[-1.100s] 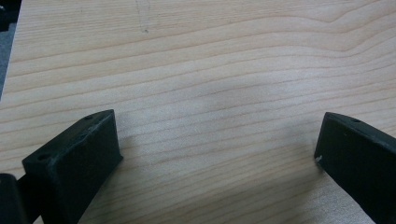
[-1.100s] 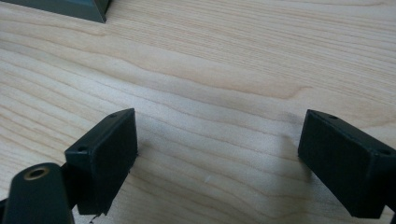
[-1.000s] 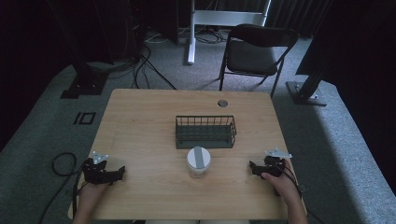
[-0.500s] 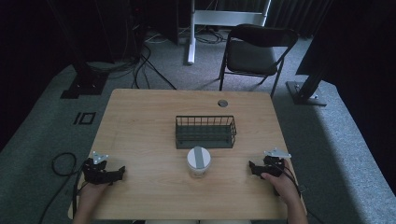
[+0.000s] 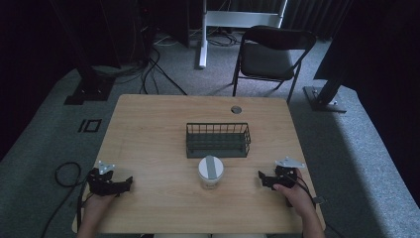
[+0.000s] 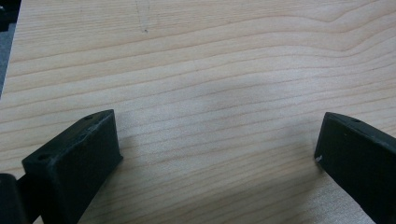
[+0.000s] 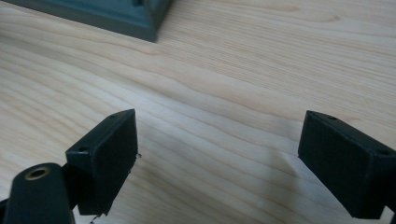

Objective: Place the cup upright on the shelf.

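A wire basket (image 5: 218, 140) stands near the middle of a light wooden table (image 5: 158, 124), and everything else is placed here relative to it. Just in front of the basket, on the person's side and apart from it, a white jar (image 5: 211, 172) with a grey stripe across its lid stands upright.

The left gripper (image 5: 124, 182) rests low over the table well to the basket's left and nearer the person, held in the left hand (image 5: 96, 201). In the left gripper view (image 6: 217, 140) its two black jaws stand wide apart with bare wood between them and nothing gripped.

The right gripper (image 5: 262, 177) sits to the basket's right and nearer the person, held in the right hand (image 5: 294, 193), with a cable trailing back from it. In the right gripper view (image 7: 217, 140) its jaws are also spread wide over bare wood, and a corner of the basket's (image 7: 135, 18) dark base shows at the top, apart from the jaws.

Beyond the basket, near the table's far edge, there is a small round hole (image 5: 236, 109) in the tabletop. Farther back, a dark folding chair (image 5: 270, 57) stands on the grey carpet.
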Action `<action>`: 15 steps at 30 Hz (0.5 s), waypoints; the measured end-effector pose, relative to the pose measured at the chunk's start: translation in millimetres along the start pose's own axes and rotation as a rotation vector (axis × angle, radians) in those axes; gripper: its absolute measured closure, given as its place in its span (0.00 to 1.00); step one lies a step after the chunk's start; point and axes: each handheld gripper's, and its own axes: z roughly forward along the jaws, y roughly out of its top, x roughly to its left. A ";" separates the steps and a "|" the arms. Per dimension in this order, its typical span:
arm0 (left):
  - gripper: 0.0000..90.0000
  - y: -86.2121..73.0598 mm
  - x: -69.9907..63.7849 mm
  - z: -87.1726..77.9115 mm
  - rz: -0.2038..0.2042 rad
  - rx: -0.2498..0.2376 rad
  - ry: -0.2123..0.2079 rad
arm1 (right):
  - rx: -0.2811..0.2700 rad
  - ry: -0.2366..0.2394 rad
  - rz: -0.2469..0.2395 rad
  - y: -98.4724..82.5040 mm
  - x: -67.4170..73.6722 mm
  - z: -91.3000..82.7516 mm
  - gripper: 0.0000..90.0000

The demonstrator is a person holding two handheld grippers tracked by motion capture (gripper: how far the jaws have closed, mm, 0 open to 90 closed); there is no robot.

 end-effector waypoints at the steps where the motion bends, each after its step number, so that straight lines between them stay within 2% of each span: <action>1: 0.00 0.0 0.0 0.0 0.000 0.000 0.000 | 0.002 0.001 0.003 0.3 1.0 -0.2 0.13; 5: 0.00 0.0 0.0 0.0 0.000 0.000 0.000 | 0.008 0.018 0.015 1.7 5.2 0.6 0.13; 11: 0.00 0.0 0.0 0.0 0.000 0.000 0.000 | 0.002 0.048 -0.006 2.7 14.8 3.3 0.13; 15: 0.00 0.0 0.0 0.0 0.000 0.000 0.000 | 0.002 0.068 -0.003 3.1 22.2 6.1 0.13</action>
